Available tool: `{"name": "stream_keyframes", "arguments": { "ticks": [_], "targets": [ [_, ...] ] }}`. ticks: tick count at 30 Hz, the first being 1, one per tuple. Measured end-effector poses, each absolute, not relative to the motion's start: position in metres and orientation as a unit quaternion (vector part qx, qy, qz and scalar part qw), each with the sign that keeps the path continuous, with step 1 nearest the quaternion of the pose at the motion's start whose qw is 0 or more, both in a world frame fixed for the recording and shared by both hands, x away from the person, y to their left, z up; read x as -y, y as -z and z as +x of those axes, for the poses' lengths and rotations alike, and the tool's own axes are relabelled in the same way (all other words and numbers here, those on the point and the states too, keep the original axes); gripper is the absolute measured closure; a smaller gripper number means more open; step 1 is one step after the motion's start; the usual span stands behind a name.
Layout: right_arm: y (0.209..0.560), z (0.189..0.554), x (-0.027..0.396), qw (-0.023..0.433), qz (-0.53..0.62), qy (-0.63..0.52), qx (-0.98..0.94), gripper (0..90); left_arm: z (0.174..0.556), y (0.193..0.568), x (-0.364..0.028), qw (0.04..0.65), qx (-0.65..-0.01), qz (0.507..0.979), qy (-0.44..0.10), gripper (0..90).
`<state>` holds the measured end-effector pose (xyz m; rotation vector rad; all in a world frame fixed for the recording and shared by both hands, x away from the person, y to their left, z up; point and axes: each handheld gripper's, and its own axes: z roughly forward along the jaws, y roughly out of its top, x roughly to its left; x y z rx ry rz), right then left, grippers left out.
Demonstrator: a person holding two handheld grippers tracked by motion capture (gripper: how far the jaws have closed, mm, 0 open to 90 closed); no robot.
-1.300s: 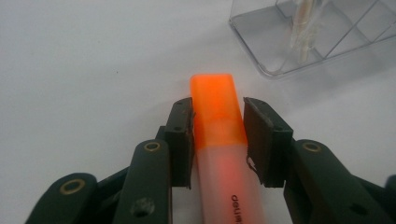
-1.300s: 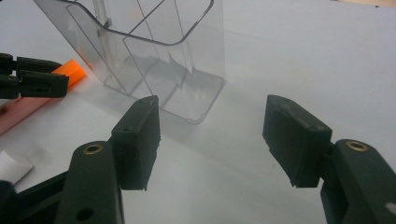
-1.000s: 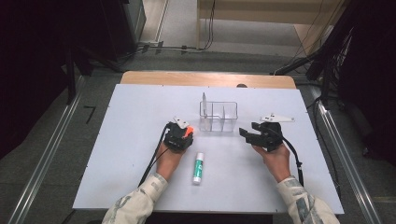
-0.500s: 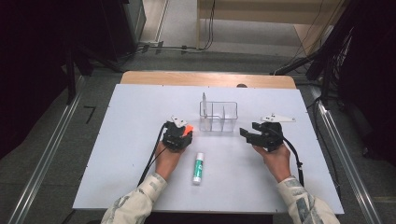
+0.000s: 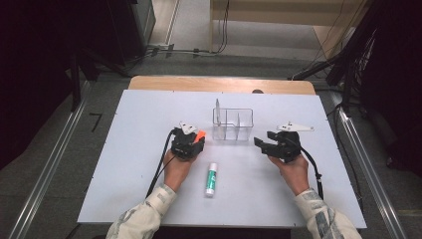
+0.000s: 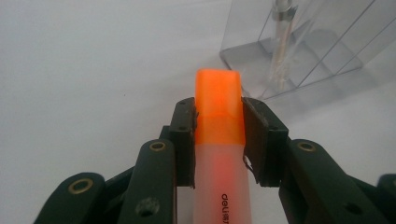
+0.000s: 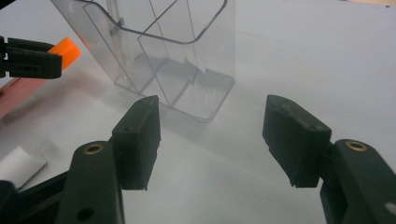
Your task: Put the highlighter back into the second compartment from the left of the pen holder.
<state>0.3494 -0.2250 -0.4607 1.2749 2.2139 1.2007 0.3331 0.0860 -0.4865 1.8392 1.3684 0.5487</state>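
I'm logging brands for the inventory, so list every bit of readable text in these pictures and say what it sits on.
"deli": printed in black on the pale barrel of the orange highlighter, clamped in the left gripper; small characters after it are cut off.
Green-and-white tube on the table: its label is too small to read.
Clear organizer: no lettering seen.

this is looking like a lab or recording room rather than a home: a white tabletop [image 5: 139,149] is sitting on a plain wooden table edge [image 5: 219,83], dark equipment racks [image 5: 74,40] are standing around it, cables [image 5: 199,50] are trailing across a grey floor [image 5: 50,164], and metal rails [image 5: 45,169] are running along both sides of the work area
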Motion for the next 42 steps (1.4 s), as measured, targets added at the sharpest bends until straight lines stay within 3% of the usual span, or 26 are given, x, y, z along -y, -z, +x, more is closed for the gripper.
{"name": "stream_keyframes", "arguments": {
  "ticks": [42],
  "targets": [
    [0.459,0.329,0.187,0.129,0.399,-0.434,-0.797,35.3,0.313,0.459,-0.077,0.423,-0.509,0.711,-0.239,66.5]
  ]
}}
